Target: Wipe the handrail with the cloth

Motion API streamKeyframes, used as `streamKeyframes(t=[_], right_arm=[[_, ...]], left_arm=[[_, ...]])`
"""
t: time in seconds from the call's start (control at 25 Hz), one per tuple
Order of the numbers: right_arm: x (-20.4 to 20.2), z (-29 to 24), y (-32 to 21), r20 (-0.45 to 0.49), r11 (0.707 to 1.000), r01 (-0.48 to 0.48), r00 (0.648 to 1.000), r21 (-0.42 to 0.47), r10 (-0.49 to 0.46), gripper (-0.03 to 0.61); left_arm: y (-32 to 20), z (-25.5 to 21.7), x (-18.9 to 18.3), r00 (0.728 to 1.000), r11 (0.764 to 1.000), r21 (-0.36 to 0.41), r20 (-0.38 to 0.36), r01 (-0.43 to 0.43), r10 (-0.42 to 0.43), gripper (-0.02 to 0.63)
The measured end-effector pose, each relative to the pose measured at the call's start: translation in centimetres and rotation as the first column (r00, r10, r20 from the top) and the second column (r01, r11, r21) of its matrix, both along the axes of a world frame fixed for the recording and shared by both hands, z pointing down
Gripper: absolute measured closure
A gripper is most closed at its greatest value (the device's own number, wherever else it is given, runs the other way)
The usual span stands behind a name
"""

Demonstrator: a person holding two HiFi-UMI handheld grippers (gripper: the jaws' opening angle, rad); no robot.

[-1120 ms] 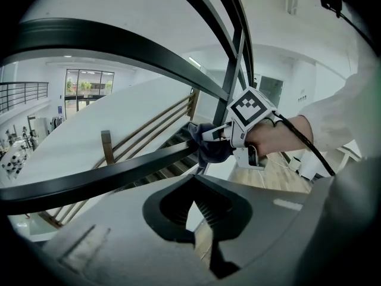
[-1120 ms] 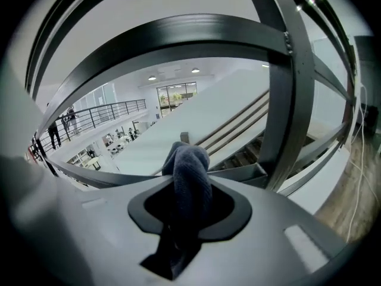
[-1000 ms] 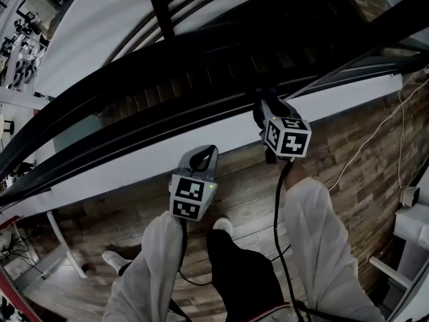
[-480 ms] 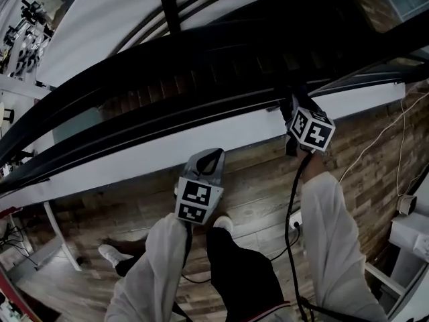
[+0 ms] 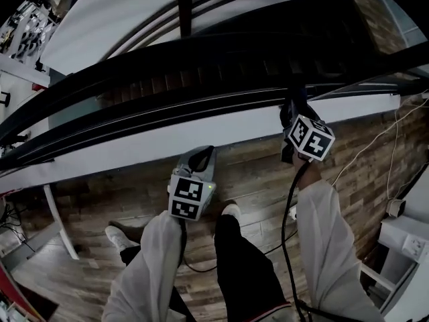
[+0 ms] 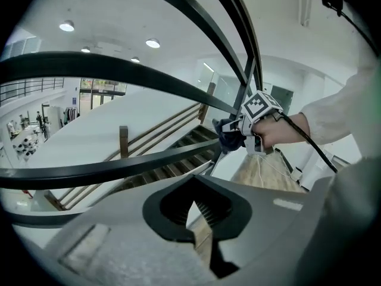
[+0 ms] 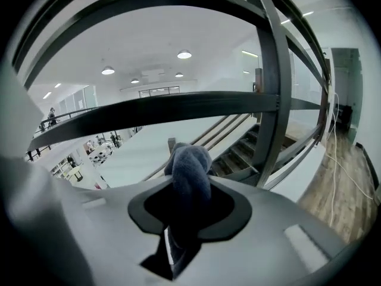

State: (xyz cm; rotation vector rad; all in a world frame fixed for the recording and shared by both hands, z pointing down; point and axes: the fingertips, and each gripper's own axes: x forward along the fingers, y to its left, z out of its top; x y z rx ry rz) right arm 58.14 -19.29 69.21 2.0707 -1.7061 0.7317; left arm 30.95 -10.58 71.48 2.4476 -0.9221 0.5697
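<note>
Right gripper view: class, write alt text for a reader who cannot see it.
The right gripper has its jaws shut on a bunched blue-grey cloth, with a dark handrail crossing the picture above it. A dark post stands at right, with stairs beyond.

White sleeves (image 5: 144,267); black trousers (image 5: 244,274); grey left gripper (image 5: 205,153), right gripper (image 5: 293,110); black cable (image 5: 284,220).

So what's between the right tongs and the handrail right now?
Only the cloth: the right gripper view shows it clamped in the right tongs, its bunched end poking up toward the handrail. Contact can't be judged.
</note>
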Motion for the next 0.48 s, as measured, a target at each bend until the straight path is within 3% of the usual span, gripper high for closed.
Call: streamKeyframes(t=[0.2, 0.48], right_arm=[[-10.9, -0.8, 1.5, 0.011, 0.997, 0.072, 0.997, -0.031, -0.072, 0.486], [-32.6, 0.7, 3.0, 0.077, 0.960, 0.254, 0.966, -0.114, -0.246, 0.486]], left_arm=[[0.6, -2.1, -8.5, 0.998, 0.998, 0.007, -0.012, 0.061, -0.061, 0.612], [1.4, -3.7, -25.1, 0.973, 0.973, -0.003, 0.013, 0.229, -0.229, 0.612]])
